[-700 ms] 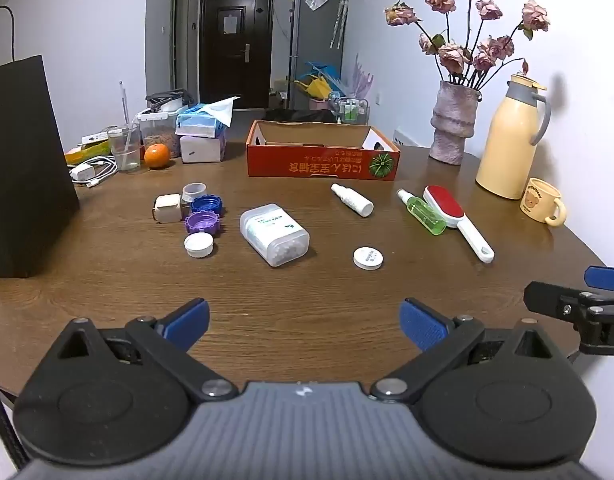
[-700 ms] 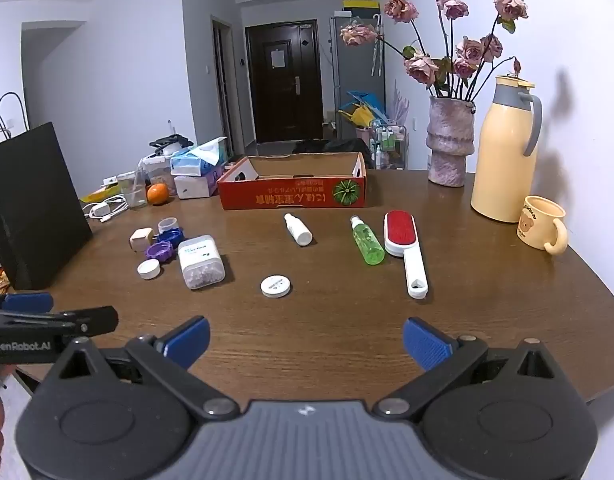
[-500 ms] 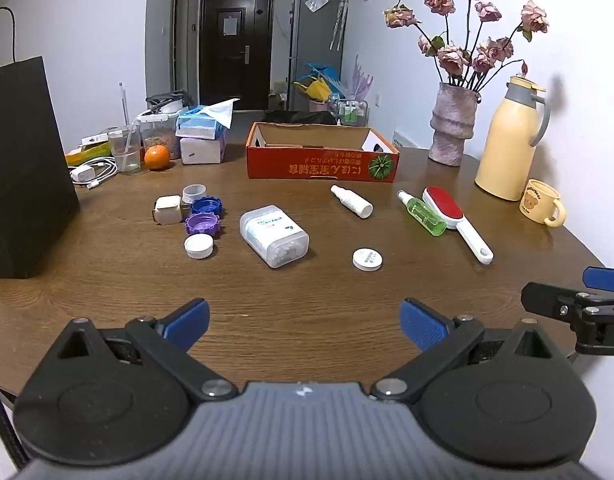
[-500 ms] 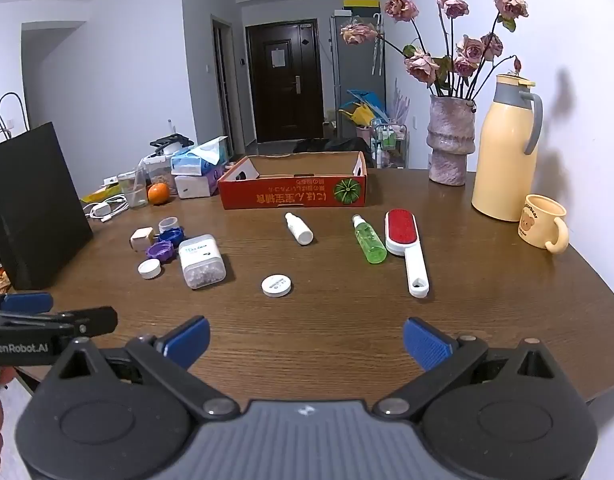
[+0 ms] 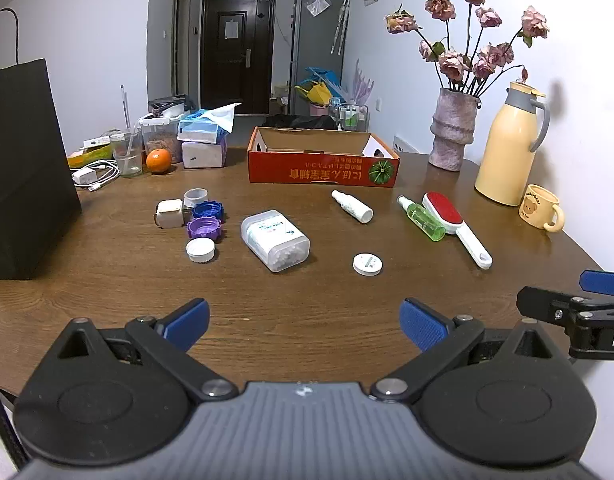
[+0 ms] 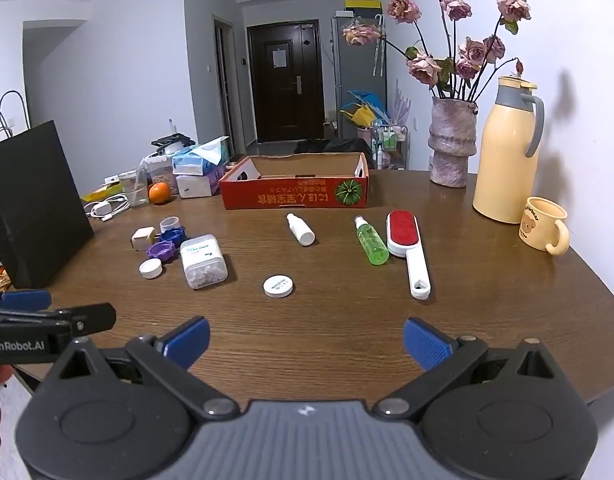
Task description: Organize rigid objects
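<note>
Left gripper: jaws spread wide, nothing between them, held over the near edge of the table. Right gripper: jaws likewise wide apart and empty, also at the near edge.

Items lie on the table ahead of both sets of jaws, none touched:
- clear cotton-swab box, on its side, roughly centre, beyond the left jaws
- small white round tin, just right of it, nearest to the jaws
- white spray bottle and green spray bottle, both lying down, farther back
- red lint brush, touching or just beside the green bottle
- cluster of caps at left: white cap, purple cap, blue cap

Open red cardboard box stands behind all these, well apart from the jaws.
</note>
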A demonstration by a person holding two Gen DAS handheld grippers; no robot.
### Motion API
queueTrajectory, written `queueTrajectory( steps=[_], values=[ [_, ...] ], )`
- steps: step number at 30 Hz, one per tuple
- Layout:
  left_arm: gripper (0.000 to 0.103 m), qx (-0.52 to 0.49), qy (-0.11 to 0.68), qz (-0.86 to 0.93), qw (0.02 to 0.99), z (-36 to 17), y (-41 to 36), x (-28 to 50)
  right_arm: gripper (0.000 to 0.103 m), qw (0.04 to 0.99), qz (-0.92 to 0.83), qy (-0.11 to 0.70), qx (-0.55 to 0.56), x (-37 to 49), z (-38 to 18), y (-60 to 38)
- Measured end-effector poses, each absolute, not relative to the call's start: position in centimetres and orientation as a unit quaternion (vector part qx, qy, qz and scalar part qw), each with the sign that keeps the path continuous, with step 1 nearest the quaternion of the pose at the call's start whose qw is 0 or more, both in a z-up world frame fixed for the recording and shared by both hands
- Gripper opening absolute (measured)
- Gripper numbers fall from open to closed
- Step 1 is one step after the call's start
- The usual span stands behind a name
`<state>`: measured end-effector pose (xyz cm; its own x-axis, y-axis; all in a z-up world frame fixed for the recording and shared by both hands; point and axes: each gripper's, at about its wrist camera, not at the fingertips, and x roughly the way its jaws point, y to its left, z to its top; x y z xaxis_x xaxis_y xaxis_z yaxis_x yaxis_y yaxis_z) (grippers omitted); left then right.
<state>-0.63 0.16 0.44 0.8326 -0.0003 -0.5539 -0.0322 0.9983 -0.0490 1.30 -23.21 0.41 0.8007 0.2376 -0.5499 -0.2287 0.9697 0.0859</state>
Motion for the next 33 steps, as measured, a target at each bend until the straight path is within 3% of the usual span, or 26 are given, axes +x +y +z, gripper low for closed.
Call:
queueTrajectory(
  steps=[33],
  values=[
    [0.103,-0.026,0.272,0.006,0.962,1.5,0.0,-1.4,0.103,0.954,0.120,0.276,0.001,0.4,1.1,-22.8]
  ],
)
